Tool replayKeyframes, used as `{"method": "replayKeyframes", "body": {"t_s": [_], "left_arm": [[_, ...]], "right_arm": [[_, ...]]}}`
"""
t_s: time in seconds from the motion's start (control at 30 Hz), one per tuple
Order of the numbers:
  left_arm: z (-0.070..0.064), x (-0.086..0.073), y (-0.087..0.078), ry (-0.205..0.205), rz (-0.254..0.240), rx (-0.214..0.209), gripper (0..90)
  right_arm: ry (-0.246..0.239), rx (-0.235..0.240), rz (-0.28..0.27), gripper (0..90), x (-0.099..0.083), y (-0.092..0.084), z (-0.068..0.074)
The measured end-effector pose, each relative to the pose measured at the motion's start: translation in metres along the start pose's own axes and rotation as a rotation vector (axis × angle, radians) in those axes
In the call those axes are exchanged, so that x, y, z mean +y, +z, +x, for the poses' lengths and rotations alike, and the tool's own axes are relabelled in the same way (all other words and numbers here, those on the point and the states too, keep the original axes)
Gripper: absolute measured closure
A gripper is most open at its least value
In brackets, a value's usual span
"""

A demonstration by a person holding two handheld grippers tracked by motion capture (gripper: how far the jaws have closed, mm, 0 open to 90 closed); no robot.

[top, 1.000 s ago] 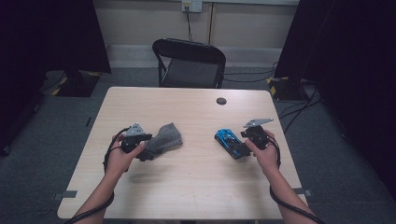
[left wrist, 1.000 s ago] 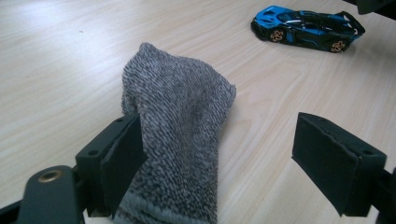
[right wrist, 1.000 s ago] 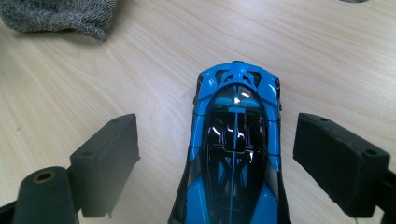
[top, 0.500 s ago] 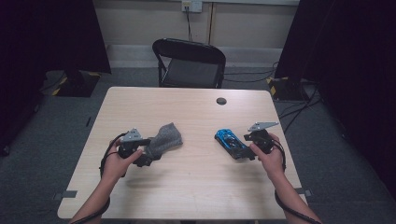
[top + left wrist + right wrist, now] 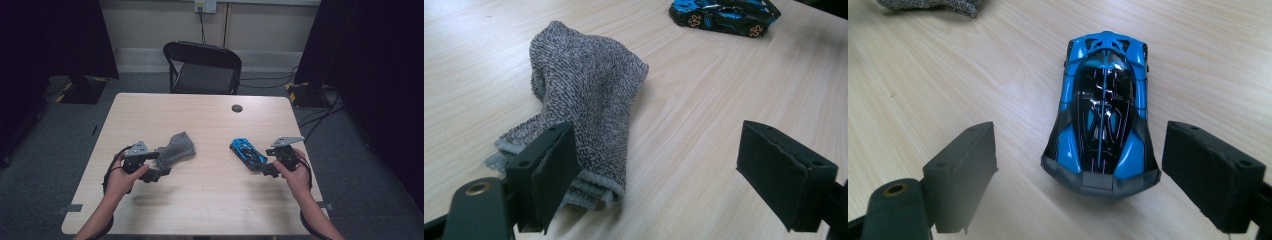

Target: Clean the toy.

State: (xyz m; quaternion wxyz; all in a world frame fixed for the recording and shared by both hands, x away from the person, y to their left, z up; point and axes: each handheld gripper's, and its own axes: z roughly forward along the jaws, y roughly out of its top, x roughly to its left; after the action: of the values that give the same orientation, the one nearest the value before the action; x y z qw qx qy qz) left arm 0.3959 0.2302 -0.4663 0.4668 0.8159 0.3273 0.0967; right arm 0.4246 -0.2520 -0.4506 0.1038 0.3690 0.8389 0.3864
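A grey knitted sock (image 5: pixel 176 148) (image 5: pixel 586 100) lies folded on the wooden table (image 5: pixel 210 200), left of centre. My left gripper (image 5: pixel 159 165) (image 5: pixel 669 175) stands open at the sock's near end, its left jaw overlapping the cuff. A blue and black toy car (image 5: pixel 247 152) (image 5: pixel 1104 115) sits right of centre. My right gripper (image 5: pixel 266 165) (image 5: pixel 1080 175) is open just behind the car's near end, which lies level with the jaw tips. The toy car (image 5: pixel 724 14) also appears far off in the left gripper view.
A black folding chair (image 5: pixel 204 67) stands beyond the table's far edge. A small dark round cap (image 5: pixel 237 108) lies on the table near the far side. Dark curtains flank the room and cables run on the floor at right.
Both hands have drawn back slightly toward the table's near side. The sock and the car lie where they were.
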Motion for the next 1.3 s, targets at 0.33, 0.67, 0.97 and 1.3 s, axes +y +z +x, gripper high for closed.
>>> {"method": "replayKeyframes", "body": {"t_s": [0.33,0.67,0.97,1.3], "left_arm": [[-0.004,-0.008,-0.004,0.012,0.011,-0.010,16.4],[-0.012,-0.016,-0.003,0.023,0.029,-0.046,16.3],[-0.010,-0.022,-0.010,0.010,0.022,-0.042,16.4],[-0.010,-0.032,-0.013,0.032,0.040,-0.049,16.5]], "right_arm": [[0.009,-0.002,0.001,13.8,-0.016,-0.007,-0.001],[0.002,0.003,0.011,13.8,-0.030,-0.012,0.004],[0.006,0.004,0.017,13.8,-0.045,-0.015,0.006],[0.018,0.006,0.016,13.8,-0.057,-0.019,0.005]]}}
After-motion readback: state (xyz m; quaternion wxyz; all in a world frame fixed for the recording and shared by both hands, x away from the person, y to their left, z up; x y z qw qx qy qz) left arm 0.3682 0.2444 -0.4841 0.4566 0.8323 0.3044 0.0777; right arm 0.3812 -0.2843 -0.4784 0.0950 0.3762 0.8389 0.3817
